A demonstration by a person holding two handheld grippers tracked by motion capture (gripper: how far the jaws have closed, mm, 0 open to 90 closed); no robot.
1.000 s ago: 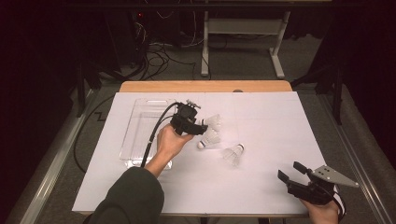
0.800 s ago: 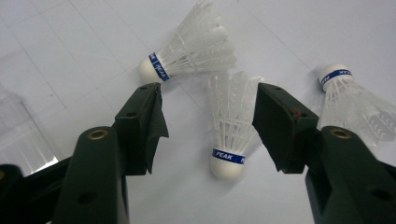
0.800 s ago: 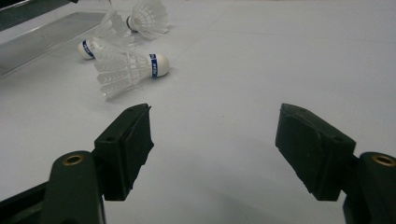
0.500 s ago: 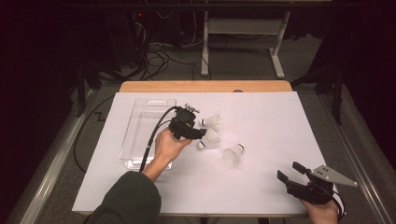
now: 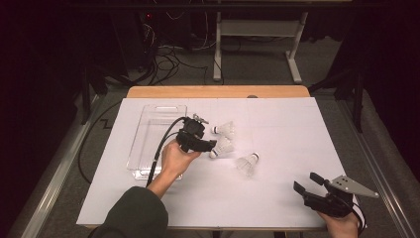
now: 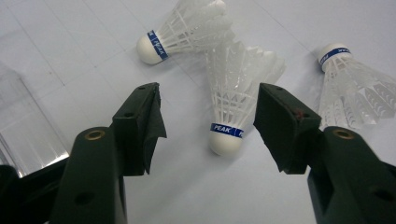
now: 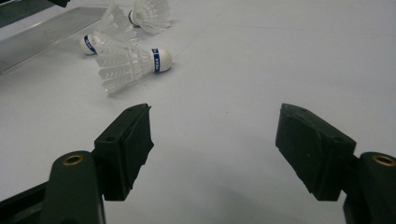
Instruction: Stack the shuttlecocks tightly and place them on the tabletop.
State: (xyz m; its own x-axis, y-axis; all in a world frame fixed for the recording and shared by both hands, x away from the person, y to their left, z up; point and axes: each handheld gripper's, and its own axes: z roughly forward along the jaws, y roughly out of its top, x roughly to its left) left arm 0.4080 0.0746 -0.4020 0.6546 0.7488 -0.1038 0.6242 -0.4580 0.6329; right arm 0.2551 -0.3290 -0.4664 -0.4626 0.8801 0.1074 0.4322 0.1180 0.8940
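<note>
Three white shuttlecocks with blue bands lie on the white table. The middle shuttlecock (image 5: 221, 147) (image 6: 233, 98) points its cork toward my left gripper (image 5: 210, 145) (image 6: 208, 119), which is open with the cork lying between the jaws, not touching. Another shuttlecock (image 5: 226, 130) (image 6: 187, 30) lies farther back, and the third shuttlecock (image 5: 246, 162) (image 6: 355, 86) (image 7: 128, 65) lies to the right. My right gripper (image 5: 308, 184) (image 7: 212, 140) stands open over bare table near the front right corner, holding nothing.
A clear plastic tray (image 5: 148, 134) (image 6: 23, 121) lies left of the shuttlecocks, beside the left hand. The white sheet (image 5: 277, 129) covers a wooden table (image 5: 218, 91). Cables and a stand's legs lie on the floor beyond.
My left gripper has shifted slightly forward and right, bringing its open jaws around the middle shuttlecock's cork. The right gripper has stayed put.
</note>
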